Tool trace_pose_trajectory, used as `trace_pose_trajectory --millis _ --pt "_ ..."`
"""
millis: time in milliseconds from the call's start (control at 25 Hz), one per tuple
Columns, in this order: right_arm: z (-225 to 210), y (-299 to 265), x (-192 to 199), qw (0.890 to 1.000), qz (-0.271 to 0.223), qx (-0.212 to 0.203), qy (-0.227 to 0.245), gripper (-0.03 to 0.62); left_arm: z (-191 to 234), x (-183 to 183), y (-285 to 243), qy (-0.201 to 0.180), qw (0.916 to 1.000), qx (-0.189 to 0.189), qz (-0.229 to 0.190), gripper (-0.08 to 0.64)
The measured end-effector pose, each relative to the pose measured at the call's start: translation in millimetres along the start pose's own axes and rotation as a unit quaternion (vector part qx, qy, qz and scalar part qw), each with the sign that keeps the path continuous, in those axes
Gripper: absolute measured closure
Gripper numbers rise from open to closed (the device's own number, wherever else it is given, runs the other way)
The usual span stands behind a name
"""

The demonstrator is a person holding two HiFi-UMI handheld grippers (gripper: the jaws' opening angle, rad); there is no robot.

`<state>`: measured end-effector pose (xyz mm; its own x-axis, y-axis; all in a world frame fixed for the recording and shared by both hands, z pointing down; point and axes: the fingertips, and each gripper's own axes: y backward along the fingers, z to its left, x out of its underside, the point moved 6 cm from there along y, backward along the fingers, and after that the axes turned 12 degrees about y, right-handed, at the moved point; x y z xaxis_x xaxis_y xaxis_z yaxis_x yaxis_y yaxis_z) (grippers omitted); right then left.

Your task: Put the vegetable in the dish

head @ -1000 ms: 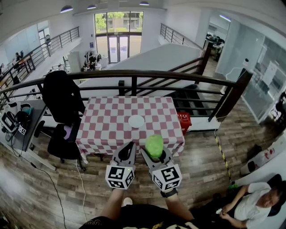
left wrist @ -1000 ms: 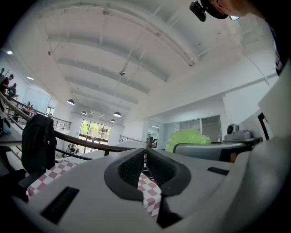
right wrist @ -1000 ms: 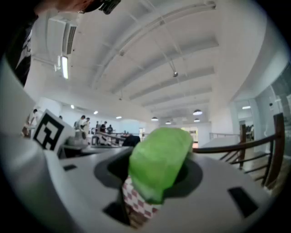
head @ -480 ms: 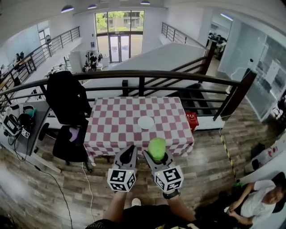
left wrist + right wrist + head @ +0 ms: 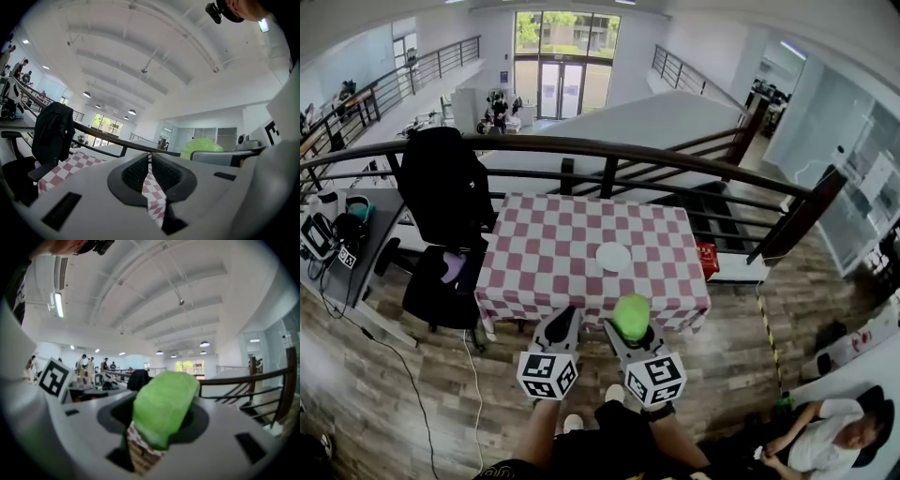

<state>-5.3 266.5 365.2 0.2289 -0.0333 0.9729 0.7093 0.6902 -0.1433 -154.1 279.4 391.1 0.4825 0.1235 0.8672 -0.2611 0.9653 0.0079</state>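
Observation:
A light green leafy vegetable [image 5: 630,316] sits clamped in my right gripper [image 5: 629,329], held in the air just short of the table's near edge; in the right gripper view the vegetable [image 5: 163,405] fills the gap between the jaws. A small white dish [image 5: 613,256] rests on the red-and-white checked table [image 5: 553,258], right of centre, beyond the vegetable. My left gripper [image 5: 563,322] hangs beside the right one, shut with nothing in it. In the left gripper view its jaws stand nearly touching, the checked cloth [image 5: 152,187] showing through the slit.
A dark metal railing [image 5: 581,150] runs behind the table. A black office chair [image 5: 441,216] with a jacket stands at the table's left. A red crate [image 5: 709,260] sits on the floor by the right end. A person [image 5: 825,436] sits low at the right.
The view has drawn nearer the table, which now looks larger. Both grippers keep their places relative to each other, the vegetable still in the right one.

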Motion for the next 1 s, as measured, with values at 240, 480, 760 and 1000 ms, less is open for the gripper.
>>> trace_pose_trajectory --millis 240,480,760,1000 --pt "-36 -39 17 1.000 0.000 -0.013 -0.022 0.385 11 8 -40 -0.011 0.9997 -0.017 0.013 0.518" --pt "-135 -78 23 0.998 -0.019 -0.038 -0.038 0.385 -5 6 -139 -0.027 0.9987 -0.044 0.007 0.518" --pt "-214 -151 9 0.996 -0.061 -0.034 -0.051 0.385 14 -21 -228 -0.061 0.9968 -0.049 -0.016 0.518" --pt "-264 -176 44 0.995 -0.044 -0.039 -0.085 0.385 13 -2 -276 -0.071 0.9953 -0.065 0.004 0.518"
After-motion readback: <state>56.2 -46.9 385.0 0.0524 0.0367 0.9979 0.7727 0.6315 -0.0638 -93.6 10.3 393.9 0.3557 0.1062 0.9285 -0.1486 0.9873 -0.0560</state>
